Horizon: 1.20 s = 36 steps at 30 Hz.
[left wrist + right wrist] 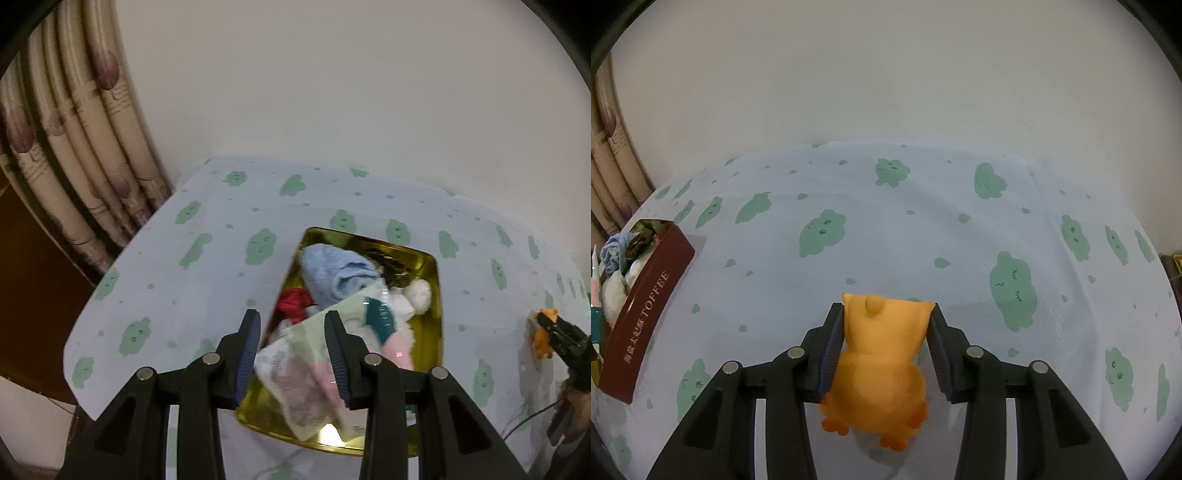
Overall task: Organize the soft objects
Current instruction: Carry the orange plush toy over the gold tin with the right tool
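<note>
Left gripper (293, 354): spread open above the near end of the tin, fingers apart, nothing pinched; a blurred packet lies below and between the pads.
Right gripper (884, 347): clamped on the orange toy, both pads pressed against its flanks.
Orange toy (882, 354): soft rubbery animal figure, seen from behind, small feet toward the camera, held just over the cloth; from the left wrist view, spotted far right (542, 334) in the other gripper's grasp, well apart from the tin.
Tin (439, 295): gold inside, dark red outside with "TOFFEE" lettering (646, 314), sitting on the cloth at the left of the right wrist view.
Tin contents: rolled blue towel (336, 275) at the far end, red fabric (293, 304) on the left, white fluffy balls (417, 295) on the right, pale green and pink packet (306, 373) near end, teal piece (380, 319) beside it.
Tablecloth (886, 221): pale blue with green cloud faces.
Curtain (74, 147): cream folds, far left.
</note>
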Motion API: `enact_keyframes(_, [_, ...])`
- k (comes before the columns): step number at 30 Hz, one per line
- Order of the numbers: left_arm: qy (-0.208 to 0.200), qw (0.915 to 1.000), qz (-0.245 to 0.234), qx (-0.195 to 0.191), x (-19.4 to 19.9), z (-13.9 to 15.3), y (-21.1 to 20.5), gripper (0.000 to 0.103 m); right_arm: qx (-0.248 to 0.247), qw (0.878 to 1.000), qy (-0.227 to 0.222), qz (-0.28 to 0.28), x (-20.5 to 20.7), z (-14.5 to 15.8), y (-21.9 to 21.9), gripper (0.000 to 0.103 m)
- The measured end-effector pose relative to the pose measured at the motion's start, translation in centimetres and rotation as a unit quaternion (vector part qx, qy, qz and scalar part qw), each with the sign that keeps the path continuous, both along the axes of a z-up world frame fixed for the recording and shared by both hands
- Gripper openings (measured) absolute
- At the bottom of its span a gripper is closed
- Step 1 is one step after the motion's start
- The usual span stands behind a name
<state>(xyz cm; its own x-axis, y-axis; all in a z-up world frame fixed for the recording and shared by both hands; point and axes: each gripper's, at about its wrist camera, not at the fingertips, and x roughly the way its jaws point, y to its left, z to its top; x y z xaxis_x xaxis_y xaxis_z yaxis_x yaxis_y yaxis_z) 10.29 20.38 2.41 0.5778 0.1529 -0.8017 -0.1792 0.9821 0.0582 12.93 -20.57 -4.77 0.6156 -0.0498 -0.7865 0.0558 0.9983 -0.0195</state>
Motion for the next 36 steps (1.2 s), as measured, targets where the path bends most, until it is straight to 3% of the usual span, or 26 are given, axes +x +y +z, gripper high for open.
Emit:
enact_keyframes(12, [-0.014,0.9992,0.022,0.030,-1.4,-1.1,1.5,0.037,-0.017,0.999,-0.018,0.029,-0.5,3.0,2.6,0.040])
enact_keyframes(20, [-0.010,0.9989,0.046,-0.004,-2.0,-2.1,3.8,0.037,-0.006,0.998,-0.024,0.063,-0.8,4.7,5.6,0.040])
enact_keyframes(27, [-0.016,0.9967,0.078,-0.019,-2.8,-2.7,5.9,0.037,0.029,0.994,-0.022,0.107,0.0,6.5,9.9,0.040])
enact_keyframes(36, [-0.024,0.9950,0.097,0.004,-3.6,-3.8,7.2,0.037,0.041,0.984,-0.010,0.176,1.5,7.9,17.5,0.040])
